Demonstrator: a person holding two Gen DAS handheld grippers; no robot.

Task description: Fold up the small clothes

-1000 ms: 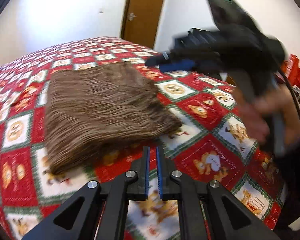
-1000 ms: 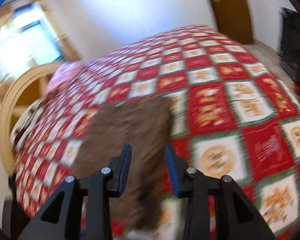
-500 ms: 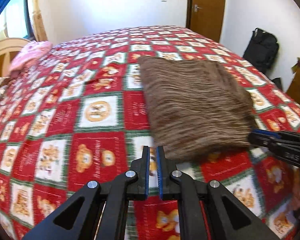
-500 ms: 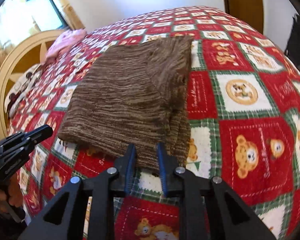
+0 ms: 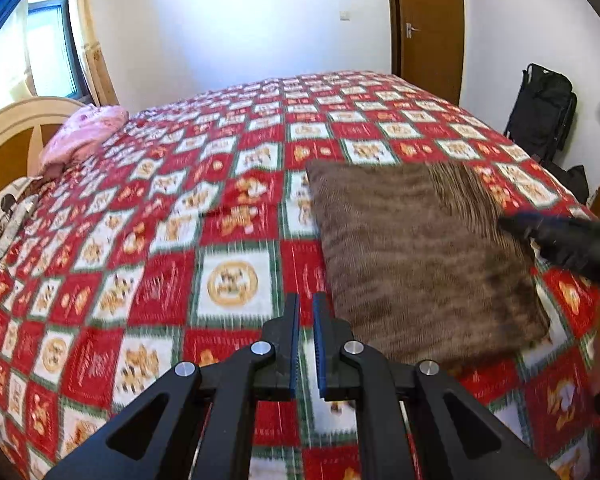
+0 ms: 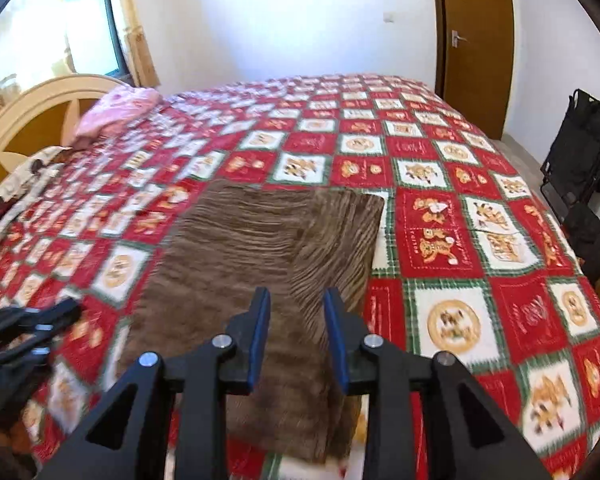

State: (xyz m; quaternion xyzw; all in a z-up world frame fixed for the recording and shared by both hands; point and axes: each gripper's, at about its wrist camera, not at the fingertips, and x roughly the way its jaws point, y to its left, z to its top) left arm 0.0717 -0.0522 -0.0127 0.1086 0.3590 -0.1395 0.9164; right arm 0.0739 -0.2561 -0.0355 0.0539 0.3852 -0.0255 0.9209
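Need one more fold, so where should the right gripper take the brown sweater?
Probably the near edge of the sweater, on its right side where a folded layer overlaps. The right gripper hangs open above that edge, so come in low from the near side and pinch all layers.
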